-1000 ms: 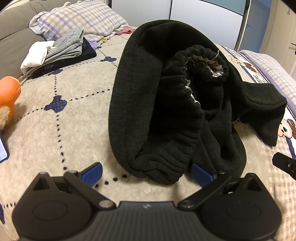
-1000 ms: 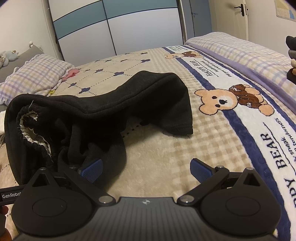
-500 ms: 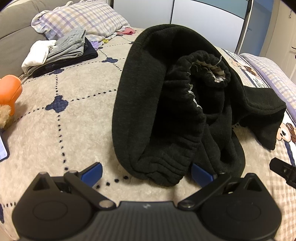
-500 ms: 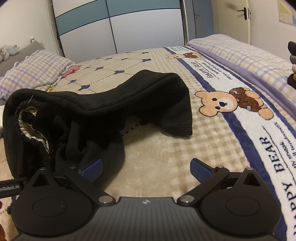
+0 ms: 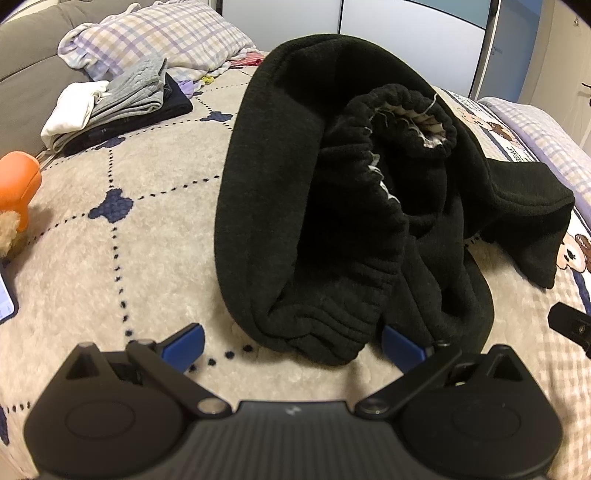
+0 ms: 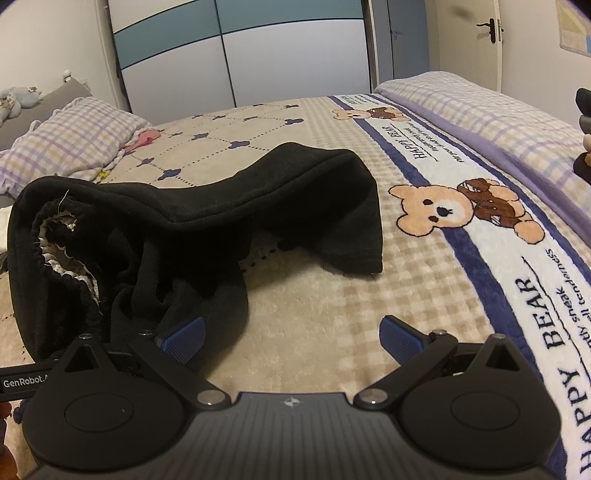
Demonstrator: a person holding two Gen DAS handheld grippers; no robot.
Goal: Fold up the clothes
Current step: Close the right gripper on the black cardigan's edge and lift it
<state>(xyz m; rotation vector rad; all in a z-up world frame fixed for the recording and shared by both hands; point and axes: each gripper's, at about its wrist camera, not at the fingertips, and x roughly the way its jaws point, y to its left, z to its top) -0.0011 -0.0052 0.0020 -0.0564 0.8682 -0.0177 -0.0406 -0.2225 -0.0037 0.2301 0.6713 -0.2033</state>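
Note:
A crumpled pair of black fleece trousers (image 5: 332, 206) lies in a heap on the bed, its elastic waistband turned out and showing white lining. In the left wrist view my left gripper (image 5: 291, 341) is open, its blue pads either side of the waistband's near fold, nothing pinched. In the right wrist view the same trousers (image 6: 207, 221) stretch from the left to a leg end near the middle. My right gripper (image 6: 291, 336) is open too, its left pad against the dark cloth's near edge and its right pad over bare blanket.
A beige fleece blanket (image 5: 147, 229) with a bear print (image 6: 450, 210) covers the bed. A stack of folded clothes (image 5: 118, 107) and a checked pillow (image 5: 159, 33) lie at the far left. An orange toy (image 5: 18, 184) sits at the left edge. Wardrobe doors (image 6: 258, 51) stand behind.
Both grippers have drifted slightly, so the trousers sit a touch farther right in the left wrist view. The cloth itself has not moved and both jaws stayed wide apart.

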